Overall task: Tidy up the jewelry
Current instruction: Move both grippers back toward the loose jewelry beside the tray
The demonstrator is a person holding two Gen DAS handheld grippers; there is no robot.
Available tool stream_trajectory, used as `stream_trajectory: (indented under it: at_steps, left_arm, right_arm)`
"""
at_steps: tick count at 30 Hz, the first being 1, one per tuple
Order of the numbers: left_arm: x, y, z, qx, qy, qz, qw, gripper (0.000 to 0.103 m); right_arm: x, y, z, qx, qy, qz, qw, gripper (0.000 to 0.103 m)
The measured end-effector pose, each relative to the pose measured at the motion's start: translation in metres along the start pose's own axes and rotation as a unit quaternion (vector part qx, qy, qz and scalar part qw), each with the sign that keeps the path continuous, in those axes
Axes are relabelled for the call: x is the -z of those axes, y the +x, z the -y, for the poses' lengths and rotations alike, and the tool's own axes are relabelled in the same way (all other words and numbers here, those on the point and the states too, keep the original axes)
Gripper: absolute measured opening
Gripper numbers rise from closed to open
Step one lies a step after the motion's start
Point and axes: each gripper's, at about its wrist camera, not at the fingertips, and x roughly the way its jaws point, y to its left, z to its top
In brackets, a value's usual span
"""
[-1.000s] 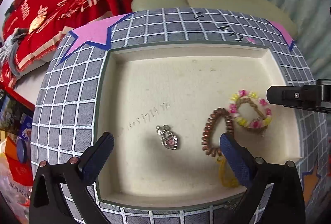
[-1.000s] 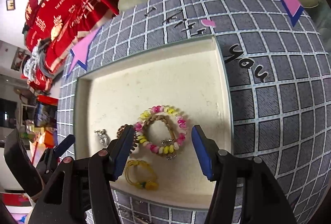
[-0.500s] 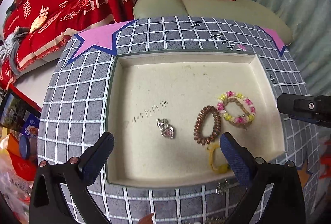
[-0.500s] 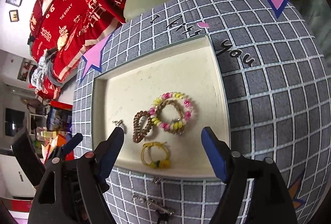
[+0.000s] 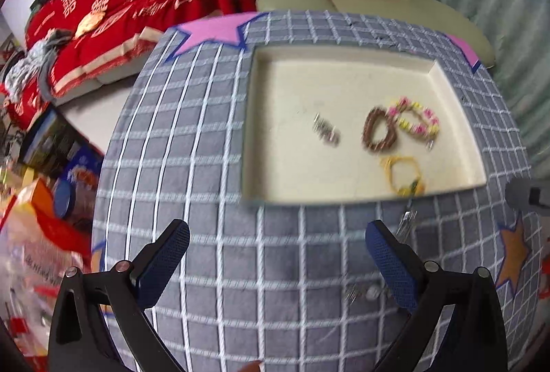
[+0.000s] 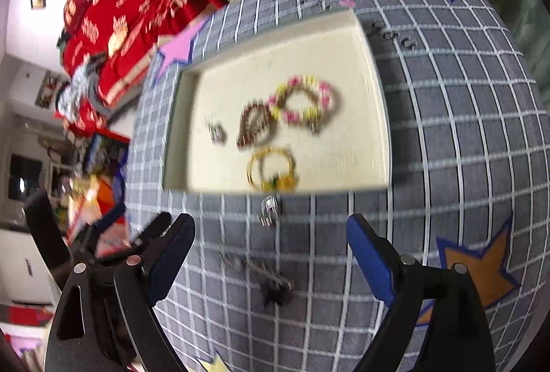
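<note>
Both the left gripper (image 5: 276, 255) and right gripper (image 6: 271, 248) hang spread and empty above the checked cloth (image 5: 213, 172), near a cream tray (image 5: 343, 196) holding bracelets (image 6: 302, 100).

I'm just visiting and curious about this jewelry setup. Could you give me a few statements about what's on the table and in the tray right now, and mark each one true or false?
1. The pink and yellow beaded bracelet lies inside the cream tray. True.
2. The left hand-held gripper is shut on the brown bracelet. False: it is open and holds nothing; the bracelet lies in the tray.
3. The yellow bracelet lies near the tray's front edge. True.
4. All the jewelry is in the tray. False: a small clear piece and a dark hair clip lie on the checked cloth.
5. The right hand-held gripper is open. True.
</note>
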Motion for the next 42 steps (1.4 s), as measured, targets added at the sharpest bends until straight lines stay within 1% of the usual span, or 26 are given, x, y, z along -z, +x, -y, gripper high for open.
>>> stream_trajectory:
  at_steps: [3, 6, 12, 15, 17, 19, 21, 26, 27, 31, 37, 39, 42]
  left_arm:
    - [0.019, 0.004, -0.007, 0.0, -0.009, -0.018, 0.9998, 0.103]
    - [0.038, 0.007, -0.01, 0.008, -0.01, -0.035, 0.9993, 0.103]
    - [0.061, 0.013, -0.008, 0.015, -0.009, -0.053, 0.9984, 0.103]
    - [0.068, 0.016, -0.006, 0.021, 0.0, -0.057, 0.9982, 0.103]
    - [0.072, 0.018, -0.004, 0.022, 0.007, -0.059, 0.998, 0.103]
    - [0.075, 0.019, -0.004, 0.023, 0.01, -0.062, 0.9978, 0.103]
    - [0.077, 0.02, -0.005, 0.023, 0.008, -0.064, 0.9976, 0.103]
    - [0.08, 0.021, -0.008, 0.02, 0.005, -0.066, 0.9976, 0.103]
    - [0.081, 0.02, -0.008, 0.02, 0.005, -0.066, 0.9976, 0.103]
    - [0.083, 0.02, -0.011, 0.02, -0.001, -0.066, 0.9976, 0.103]
    - [0.084, 0.023, -0.014, 0.02, 0.0, -0.071, 0.9973, 0.103]
    - [0.085, 0.024, -0.015, 0.02, -0.002, -0.072, 0.9972, 0.103]
    - [0.086, 0.025, -0.016, 0.02, -0.003, -0.072, 0.9972, 0.103]
  right_arm:
    - [0.02, 0.011, -0.004, 0.02, -0.025, -0.021, 0.999, 0.091]
    - [0.038, 0.021, -0.007, 0.041, -0.053, -0.037, 0.997, 0.091]
    - [0.066, 0.038, -0.01, 0.054, -0.072, -0.062, 0.994, 0.091]
    - [0.078, 0.046, -0.009, 0.054, -0.067, -0.071, 0.994, 0.086]
    - [0.082, 0.051, -0.008, 0.05, -0.058, -0.075, 0.994, 0.079]
    - [0.085, 0.053, -0.007, 0.05, -0.05, -0.076, 0.995, 0.077]
    - [0.086, 0.054, -0.007, 0.054, -0.05, -0.071, 0.995, 0.074]
    - [0.075, 0.054, -0.01, 0.073, -0.073, -0.06, 0.993, 0.059]
    - [0.072, 0.055, -0.01, 0.074, -0.079, -0.06, 0.992, 0.058]
    - [0.063, 0.063, -0.017, 0.07, -0.116, -0.072, 0.988, 0.056]
    - [0.064, 0.083, -0.036, 0.079, -0.187, -0.099, 0.974, 0.051]
    - [0.064, 0.088, -0.038, 0.085, -0.199, -0.104, 0.971, 0.048]
    - [0.065, 0.091, -0.039, 0.092, -0.203, -0.103, 0.969, 0.046]
